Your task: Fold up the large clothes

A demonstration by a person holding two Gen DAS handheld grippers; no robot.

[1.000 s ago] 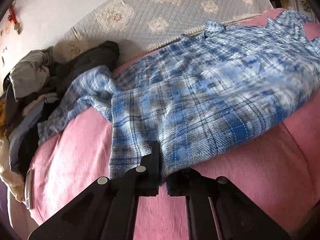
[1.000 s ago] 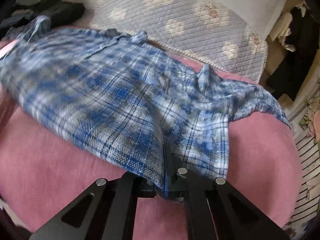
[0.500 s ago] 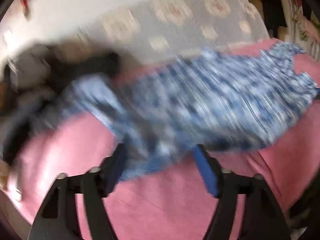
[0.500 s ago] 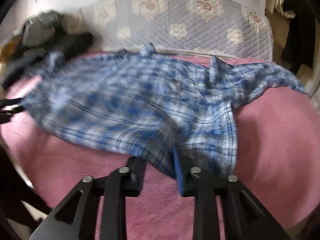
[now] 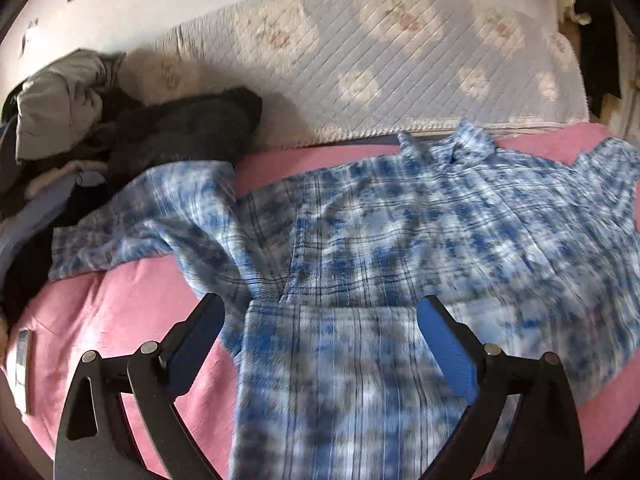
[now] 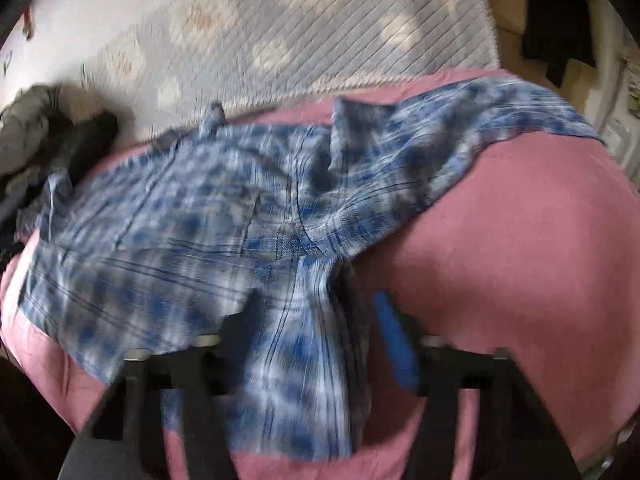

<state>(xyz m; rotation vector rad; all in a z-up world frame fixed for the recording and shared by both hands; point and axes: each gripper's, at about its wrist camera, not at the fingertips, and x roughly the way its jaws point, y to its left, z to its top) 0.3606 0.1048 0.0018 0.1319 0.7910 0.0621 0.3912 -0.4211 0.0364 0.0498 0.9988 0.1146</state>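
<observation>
Risk: hem corners bunch or slide toward the near edge of the pink bed cover [image 5: 120, 300] if the next grab takes one layer only; motion blur hides the layers.

Left gripper [image 5: 320, 312]: jaws spread wide, holding nothing; blue plaid shirt [image 5: 400, 240] lies flat on the bed, hem running between and under them.

Right gripper [image 6: 304, 320]: jaws apart, shirt hem draped loose between; blurred, no clamp visible.
</observation>
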